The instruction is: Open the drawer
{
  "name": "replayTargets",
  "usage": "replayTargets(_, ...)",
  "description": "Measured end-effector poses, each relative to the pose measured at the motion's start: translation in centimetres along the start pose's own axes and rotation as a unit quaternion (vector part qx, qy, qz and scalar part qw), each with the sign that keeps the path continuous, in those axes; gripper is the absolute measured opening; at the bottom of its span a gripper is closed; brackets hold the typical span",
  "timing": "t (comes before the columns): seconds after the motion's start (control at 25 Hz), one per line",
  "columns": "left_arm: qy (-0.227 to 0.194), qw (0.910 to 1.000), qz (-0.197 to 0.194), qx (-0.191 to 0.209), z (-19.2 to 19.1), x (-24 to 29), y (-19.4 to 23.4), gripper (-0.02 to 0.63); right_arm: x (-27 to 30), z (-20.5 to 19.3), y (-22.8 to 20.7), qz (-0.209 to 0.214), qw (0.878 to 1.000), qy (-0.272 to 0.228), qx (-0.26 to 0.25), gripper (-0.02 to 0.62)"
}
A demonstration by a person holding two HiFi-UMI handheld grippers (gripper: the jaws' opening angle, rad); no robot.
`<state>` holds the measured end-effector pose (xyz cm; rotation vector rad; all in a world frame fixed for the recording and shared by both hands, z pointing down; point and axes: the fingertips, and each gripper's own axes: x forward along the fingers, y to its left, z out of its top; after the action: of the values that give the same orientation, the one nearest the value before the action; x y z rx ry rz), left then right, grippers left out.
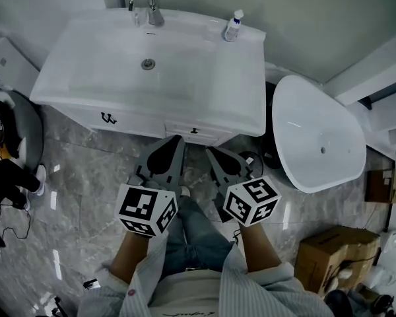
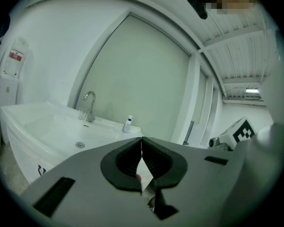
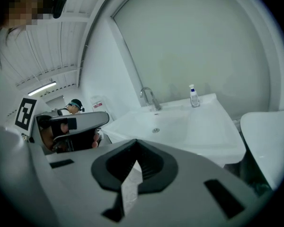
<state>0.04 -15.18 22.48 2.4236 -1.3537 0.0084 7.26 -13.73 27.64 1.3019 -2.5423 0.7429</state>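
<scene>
Now both jaws are pressed together and empty. Left gripper (image 1: 177,139) and right gripper (image 1: 212,153) point at the closed vanity drawer (image 1: 194,132) just ahead of the tips, probably lining up on its handle.

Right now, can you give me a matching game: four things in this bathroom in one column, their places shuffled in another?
Things:
1. faucet
2. small bottle
3. cardboard box
4. drawer

Places:
A. on the floor, at the person's right
B. in the vanity front, below the countertop
C. back right corner of the countertop
D. behind the drain, at the back edge

Pairs: 1-D, 2-C, 3-A, 4-B.
</scene>
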Motion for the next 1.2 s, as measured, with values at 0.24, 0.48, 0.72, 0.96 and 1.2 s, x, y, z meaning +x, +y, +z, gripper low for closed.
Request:
replayTargets(0.24,0.023,0.9995,-0.018,0.011,-0.6,-0.2,1.1,0.017,0.9,-1.2,-0.1,-0.024,0.999,0.002,0.021,0.008)
replayTargets(0.48,0.044,0.9986,-0.026,0.015,-2.0,-0.5,2.1,0.017,1.9,-2.9,-0.1,-0.038,0.999,0.006,0.035,0.008)
replayTargets(0.72,0.062,0.9978,-0.023,0.009,-5.8,-0.2,3.5,0.017,3.9,-6.1,-0.6,-0.031,0.999,0.03,0.022,0.008)
replayTargets(0.96,0.077,0.9969,-0.016,-0.003,-10.7,0.1,5.4,0.017,6.5,-9.6,-2.8,-0.032,0.998,0.044,0.012,0.008)
replayTargets(1.2,0.076,0.9968,0.002,-0.021,-14.5,0.9,6.5,0.017,8.0,-12.1,-5.3,-0.039,0.998,0.047,0.016,0.008)
